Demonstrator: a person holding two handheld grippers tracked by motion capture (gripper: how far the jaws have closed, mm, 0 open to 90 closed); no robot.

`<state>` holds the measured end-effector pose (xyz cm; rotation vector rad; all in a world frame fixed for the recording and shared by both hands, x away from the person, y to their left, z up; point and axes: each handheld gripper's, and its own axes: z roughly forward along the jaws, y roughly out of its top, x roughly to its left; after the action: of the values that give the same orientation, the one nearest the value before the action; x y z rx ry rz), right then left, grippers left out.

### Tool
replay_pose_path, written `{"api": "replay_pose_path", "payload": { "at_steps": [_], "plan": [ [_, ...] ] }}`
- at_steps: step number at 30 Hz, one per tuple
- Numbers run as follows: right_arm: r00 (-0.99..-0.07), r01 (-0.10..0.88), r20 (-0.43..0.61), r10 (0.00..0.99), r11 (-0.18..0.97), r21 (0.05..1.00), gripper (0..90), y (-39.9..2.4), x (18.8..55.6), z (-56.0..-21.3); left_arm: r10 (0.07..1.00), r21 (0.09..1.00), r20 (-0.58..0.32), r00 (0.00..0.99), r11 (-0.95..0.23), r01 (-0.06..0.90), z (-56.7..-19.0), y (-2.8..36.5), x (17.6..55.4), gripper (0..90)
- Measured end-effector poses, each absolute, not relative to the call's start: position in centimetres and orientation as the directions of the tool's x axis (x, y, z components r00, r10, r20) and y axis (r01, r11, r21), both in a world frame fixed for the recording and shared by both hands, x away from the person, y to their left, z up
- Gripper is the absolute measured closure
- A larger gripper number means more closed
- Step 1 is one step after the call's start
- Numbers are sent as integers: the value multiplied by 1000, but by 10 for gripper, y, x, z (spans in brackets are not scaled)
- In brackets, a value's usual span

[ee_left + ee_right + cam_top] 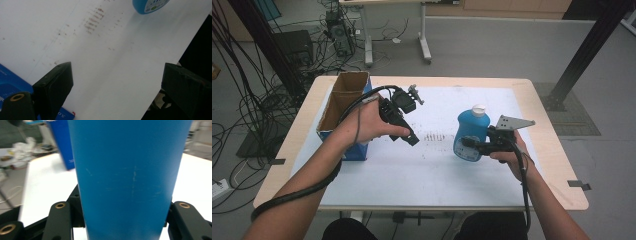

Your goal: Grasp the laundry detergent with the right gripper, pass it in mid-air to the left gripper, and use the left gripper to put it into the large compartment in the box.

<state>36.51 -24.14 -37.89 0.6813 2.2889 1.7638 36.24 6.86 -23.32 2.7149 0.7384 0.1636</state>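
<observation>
Scene: a person stands at a pale wooden desk (552, 150) covered by a white sheet (412, 170), holding a two-fingered gripper in each hand.

Right gripper: the right gripper (469, 145) is at the right of the high view, held in the person's right hand, with a grey three-cornered plate on top.

Right fingers: the right fingers (61, 220) are clamped on the two sides of a blue bottle (472, 134), as seen up close in the right gripper view, where the bottle's blue body (125, 177) stands between the two black fingers.

Bottle: blue plastic with a white cap and a round label on its face; in the high view it sits slightly tilted, cap pointing away from the person, over the right half of the white sheet. Whether its base touches the sheet cannot be told.

Left gripper: the left gripper (412, 140) is held in the person's left hand over the left half of the sheet, just beside a cardboard box (343, 107).

Left fingers: the left fingers (56, 85) stand wide apart with nothing between them, only the white sheet below.

Box: open-topped, brown inside and blue outside, standing at the desk's left edge.

Sheet marks: a patch of small reddish-brown smudges (434, 136) lies between the two grippers.
</observation>
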Motion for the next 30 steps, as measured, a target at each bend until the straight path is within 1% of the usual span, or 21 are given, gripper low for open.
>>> {"api": "replay_pose_path", "payload": {
  "at_steps": [7, 17, 30],
  "plan": [
    [-924, 228, 149, 352, 195, 954, 443, -231, 366, -369, 448, 318, 43, 893, -853, 413, -220, 66, 360, 109],
    [-967, 181, 133, 219, 218, 959, 441, -216, 363, -352, 337, 300, 59, 940, -904, 306, -201, 53, 351, 109],
    [-991, 121, 106, 79, 237, 964, 441, -197, 359, -338, 250, 248, 52, 967, -941, 230, -186, 34, 346, 109]
  ]
}}
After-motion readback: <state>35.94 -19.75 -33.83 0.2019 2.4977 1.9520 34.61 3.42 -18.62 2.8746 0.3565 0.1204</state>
